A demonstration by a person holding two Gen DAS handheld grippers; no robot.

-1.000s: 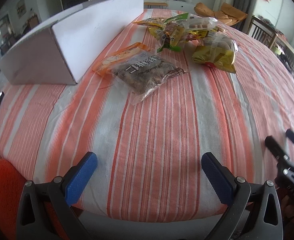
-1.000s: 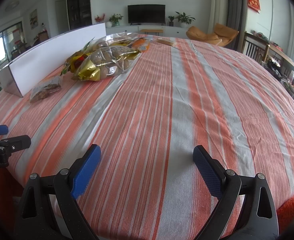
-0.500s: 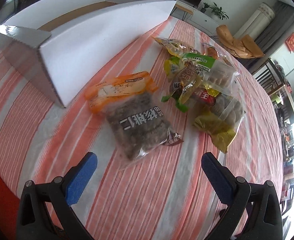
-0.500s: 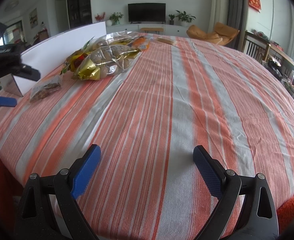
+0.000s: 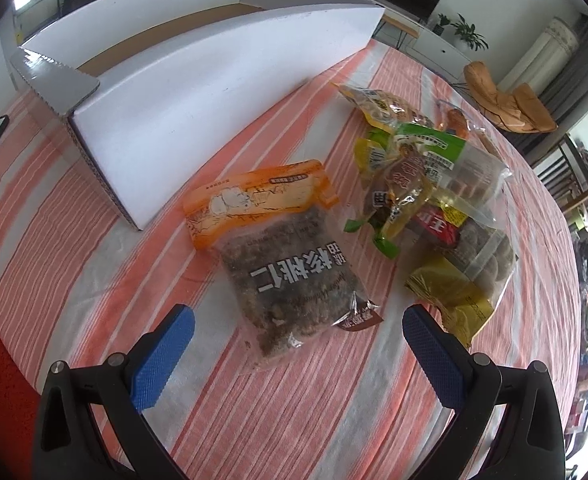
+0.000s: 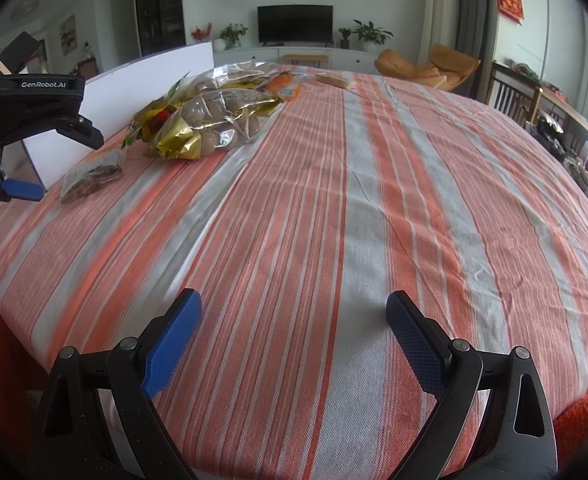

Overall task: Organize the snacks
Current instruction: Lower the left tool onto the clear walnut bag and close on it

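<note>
Your striped tablecloth (image 5: 94, 208) covers a round table in a living room. The walnut bag (image 5: 290, 276) lies flat near your left side, its long axis running from near-right to far-left, the printed characters upside down to you. Its far end overlaps an orange packet (image 5: 254, 196), just beside the white cardboard box (image 5: 198, 92). A pile of snack bags (image 5: 445, 208) lies to the right of it. Your left gripper (image 5: 297, 332) hovers over the bag's near end, fingers spread wide, pinching nothing. Your right gripper (image 6: 292, 330) sits well apart over bare cloth, equally wide and empty.
</note>
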